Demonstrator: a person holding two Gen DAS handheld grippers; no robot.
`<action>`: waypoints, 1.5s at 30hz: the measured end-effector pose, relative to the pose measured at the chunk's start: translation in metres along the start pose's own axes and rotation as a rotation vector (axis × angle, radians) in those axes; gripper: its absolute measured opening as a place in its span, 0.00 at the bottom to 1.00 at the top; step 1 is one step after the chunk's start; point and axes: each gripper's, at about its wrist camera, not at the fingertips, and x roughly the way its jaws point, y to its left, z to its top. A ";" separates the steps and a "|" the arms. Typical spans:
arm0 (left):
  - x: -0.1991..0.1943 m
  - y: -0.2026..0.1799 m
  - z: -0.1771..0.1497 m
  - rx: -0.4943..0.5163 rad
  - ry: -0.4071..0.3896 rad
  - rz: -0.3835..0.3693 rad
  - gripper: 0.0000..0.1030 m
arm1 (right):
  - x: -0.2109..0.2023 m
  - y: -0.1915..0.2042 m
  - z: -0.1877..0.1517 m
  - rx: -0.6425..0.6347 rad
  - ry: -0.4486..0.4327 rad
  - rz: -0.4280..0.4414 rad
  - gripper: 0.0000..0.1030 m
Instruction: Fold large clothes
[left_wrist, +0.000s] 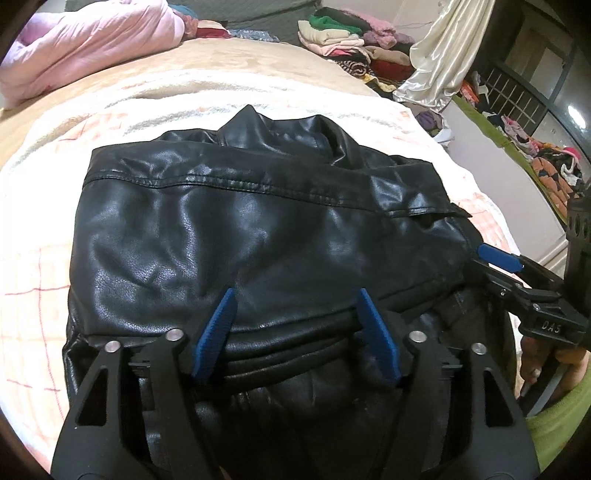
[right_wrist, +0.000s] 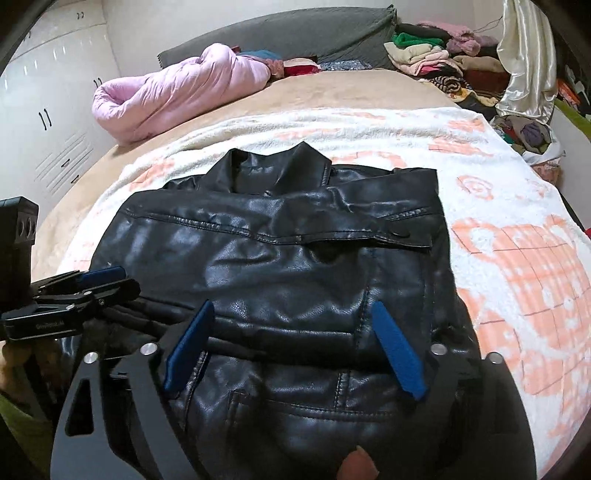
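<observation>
A black leather jacket (left_wrist: 240, 229) lies folded on a white and peach blanket (left_wrist: 44, 266) on the bed, collar pointing away. It also shows in the right wrist view (right_wrist: 295, 266). My left gripper (left_wrist: 297, 295) is open, its blue pads spread over the jacket's near folded edge. My right gripper (right_wrist: 291, 306) is open too, over the jacket's near right part. Each gripper shows in the other's view: the right one (left_wrist: 498, 258) at the jacket's right edge, the left one (right_wrist: 99, 277) at its left edge.
A pink duvet (right_wrist: 177, 88) lies at the bed's far left. Piles of clothes (right_wrist: 436, 55) and a cream satin cloth (right_wrist: 528, 62) sit at the far right. White cabinets (right_wrist: 48, 110) stand to the left. The blanket (right_wrist: 517, 258) extends to the jacket's right.
</observation>
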 end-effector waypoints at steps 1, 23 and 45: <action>-0.001 0.000 0.000 0.001 -0.003 0.001 0.64 | -0.002 0.000 0.001 0.003 -0.005 -0.001 0.87; -0.027 -0.004 0.005 0.016 -0.046 0.023 0.91 | -0.032 0.018 0.009 -0.026 -0.054 -0.013 0.96; -0.068 -0.010 0.006 0.005 -0.118 0.061 0.91 | -0.055 0.039 0.008 -0.055 -0.094 0.004 0.96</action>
